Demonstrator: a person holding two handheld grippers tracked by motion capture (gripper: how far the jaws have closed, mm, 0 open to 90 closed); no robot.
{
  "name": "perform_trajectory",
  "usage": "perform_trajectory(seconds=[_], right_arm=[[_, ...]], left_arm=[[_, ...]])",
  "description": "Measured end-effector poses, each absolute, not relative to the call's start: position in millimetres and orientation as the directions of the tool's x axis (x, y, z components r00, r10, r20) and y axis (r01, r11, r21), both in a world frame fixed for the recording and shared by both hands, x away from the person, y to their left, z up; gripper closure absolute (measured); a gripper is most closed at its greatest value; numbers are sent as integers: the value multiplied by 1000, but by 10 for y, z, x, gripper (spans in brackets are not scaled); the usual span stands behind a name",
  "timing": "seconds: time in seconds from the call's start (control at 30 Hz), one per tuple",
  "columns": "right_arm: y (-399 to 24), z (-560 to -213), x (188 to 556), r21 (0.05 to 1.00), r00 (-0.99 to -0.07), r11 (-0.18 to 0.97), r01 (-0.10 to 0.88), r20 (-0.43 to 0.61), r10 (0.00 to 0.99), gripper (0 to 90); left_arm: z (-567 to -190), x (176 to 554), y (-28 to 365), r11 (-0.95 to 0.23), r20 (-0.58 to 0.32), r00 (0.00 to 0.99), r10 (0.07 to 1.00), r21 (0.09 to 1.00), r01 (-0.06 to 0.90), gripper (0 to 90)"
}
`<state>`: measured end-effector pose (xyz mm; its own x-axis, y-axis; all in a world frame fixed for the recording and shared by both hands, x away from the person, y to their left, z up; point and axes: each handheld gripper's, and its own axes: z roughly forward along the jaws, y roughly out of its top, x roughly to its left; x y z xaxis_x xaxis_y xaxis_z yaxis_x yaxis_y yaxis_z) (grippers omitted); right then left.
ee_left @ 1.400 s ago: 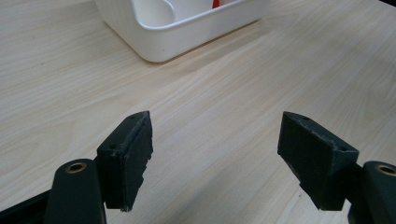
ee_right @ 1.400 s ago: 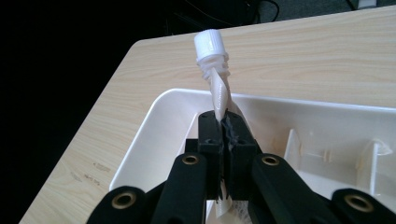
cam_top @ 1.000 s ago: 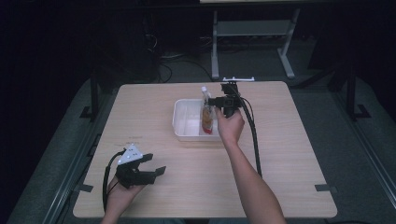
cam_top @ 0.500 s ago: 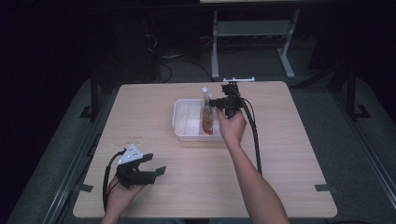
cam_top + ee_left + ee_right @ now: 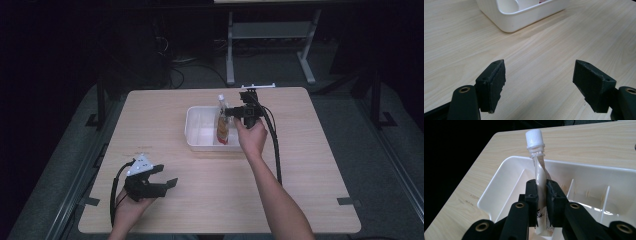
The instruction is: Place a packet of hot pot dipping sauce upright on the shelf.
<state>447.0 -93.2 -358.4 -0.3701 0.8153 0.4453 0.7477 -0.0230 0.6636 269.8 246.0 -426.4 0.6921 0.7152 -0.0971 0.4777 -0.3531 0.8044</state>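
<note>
Item: squeeze pouch (image 5: 541, 173), white screw cap (image 5: 534, 137) uppermost, standing upright in the white divided tray (image 5: 196, 131); the tray sits near the middle of the table (image 5: 150, 115), a little toward the far edge; the pouch stands in the tray's right-hand part as the high view shows it, its foot down inside the walls, its neck and cap well above the rim.

Right gripper (image 5: 542, 192): reaching in from the tray's right side, jaws level, one on each flank of the pouch's body; the jaws have just been opening, the pouch between them; in the right gripper view the left pad seems to touch the film and the right stands off by a slim gap, so the grip reads as loosening rather than clenched; whether any pressure remains cannot be told for certain.

Left gripper (image 5: 159, 179): near the table's front left corner, held just above the wood, jaws spread wide, nothing between them; idle.

Change against the pictures of a second ago: pouch, tray and both hands lie as they did; only the spread of the right jaws differs.

Judgement: the pouch appears to be placed in its compartment and the release is under way; remaining, probably, a wider opening and a clean withdrawal; risk: the soft pouch may lean or topple once unsupported, or be dragged by a pad.
</note>
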Motion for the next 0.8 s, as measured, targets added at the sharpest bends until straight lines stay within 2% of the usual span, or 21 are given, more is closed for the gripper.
perform_trajectory(seconds=[0.8], right_arm=[[-1147,-3445,4363,679,-422,19,734,435,796,665]], left_arm=[[-4262,2700,2463,-354,-94,691,717,805,477,254]])
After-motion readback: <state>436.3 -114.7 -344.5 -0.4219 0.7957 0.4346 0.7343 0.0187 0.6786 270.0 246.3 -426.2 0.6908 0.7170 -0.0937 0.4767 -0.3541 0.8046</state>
